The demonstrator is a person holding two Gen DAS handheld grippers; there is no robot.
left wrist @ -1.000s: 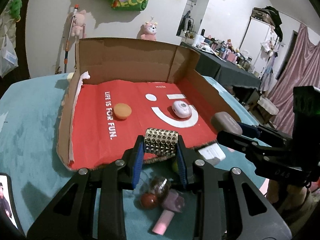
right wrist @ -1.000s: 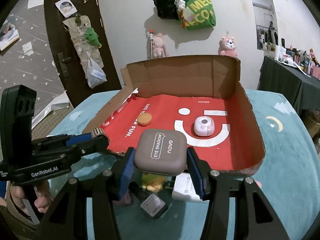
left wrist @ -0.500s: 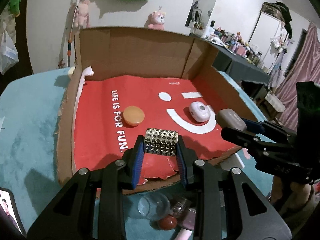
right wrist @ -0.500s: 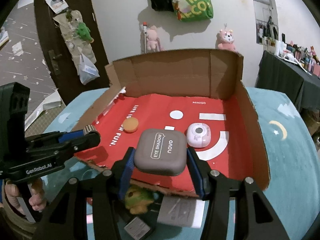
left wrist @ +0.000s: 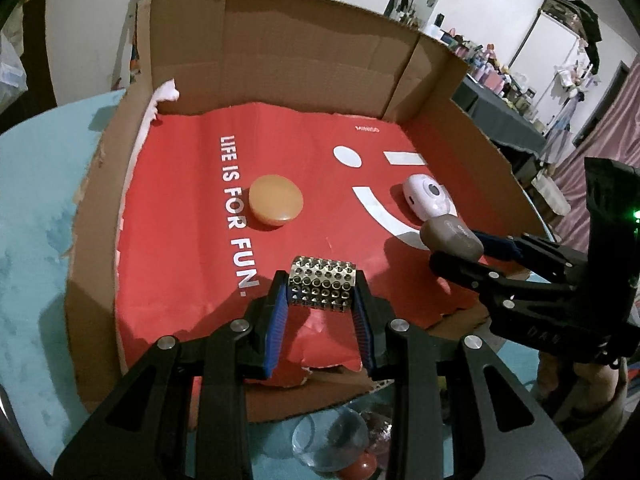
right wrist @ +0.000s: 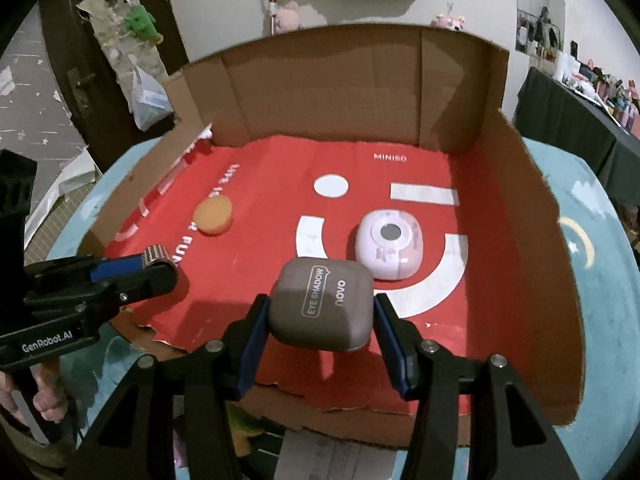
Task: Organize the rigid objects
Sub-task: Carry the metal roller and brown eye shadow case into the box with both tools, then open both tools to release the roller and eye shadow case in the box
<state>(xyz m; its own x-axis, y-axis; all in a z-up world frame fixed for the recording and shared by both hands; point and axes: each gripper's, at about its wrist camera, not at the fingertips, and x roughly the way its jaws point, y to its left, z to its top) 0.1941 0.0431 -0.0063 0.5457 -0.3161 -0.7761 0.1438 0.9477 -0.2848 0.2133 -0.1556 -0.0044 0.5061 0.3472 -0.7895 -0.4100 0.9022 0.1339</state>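
Left gripper (left wrist: pixel 322 304) pinches a studded block (left wrist: pixel 322 289) and right gripper (right wrist: pixel 323 326) an eyeshadow case (right wrist: pixel 322 307), both at lower centre of frame over the box (right wrist: pixel 532 280), likely for placing inside.

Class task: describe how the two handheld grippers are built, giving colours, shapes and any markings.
The left gripper and right gripper are both matte black, with angular cut-out frames, silver round bolts and blue ribbed fingers. White "GenRobot.AI" lettering marks the left one's side. No cables show.
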